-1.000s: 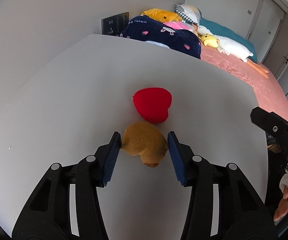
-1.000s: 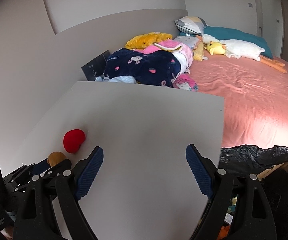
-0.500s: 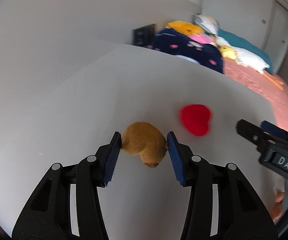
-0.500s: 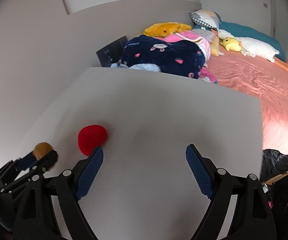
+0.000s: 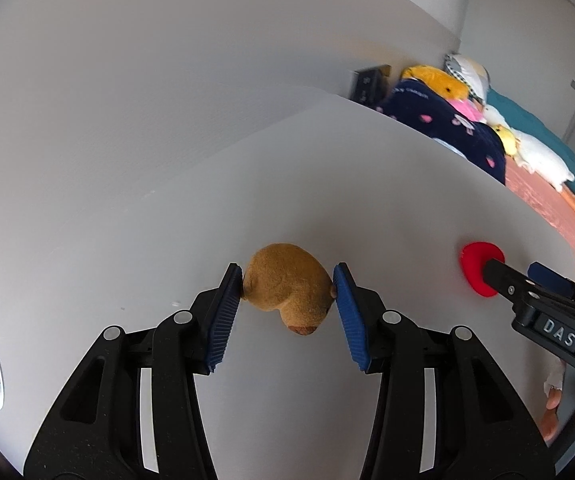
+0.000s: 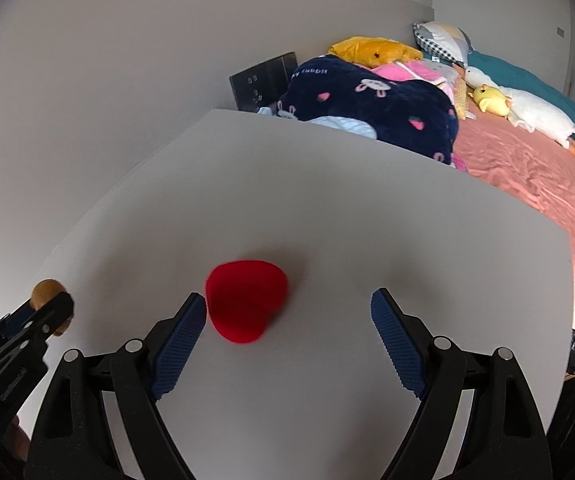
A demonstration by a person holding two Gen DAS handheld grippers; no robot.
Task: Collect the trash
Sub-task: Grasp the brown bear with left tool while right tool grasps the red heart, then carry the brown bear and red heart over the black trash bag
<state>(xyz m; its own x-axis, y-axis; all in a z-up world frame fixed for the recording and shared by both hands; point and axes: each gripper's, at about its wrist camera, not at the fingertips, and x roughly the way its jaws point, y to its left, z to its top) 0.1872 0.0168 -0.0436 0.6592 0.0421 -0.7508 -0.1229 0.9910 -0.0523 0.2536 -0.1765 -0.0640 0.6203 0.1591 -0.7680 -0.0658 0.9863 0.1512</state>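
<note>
Both hands have moved sideways: left gripper [image 5: 287,300] still clamps the brown plush [image 5: 287,296], lifted off the white table [image 6: 367,208]. Right gripper [image 6: 287,320] stands open; centre it over the red heart [image 6: 245,306] before closing.

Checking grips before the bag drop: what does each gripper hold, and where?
Left gripper pinches the brown plush across its sides. Right gripper holds nothing.
</note>
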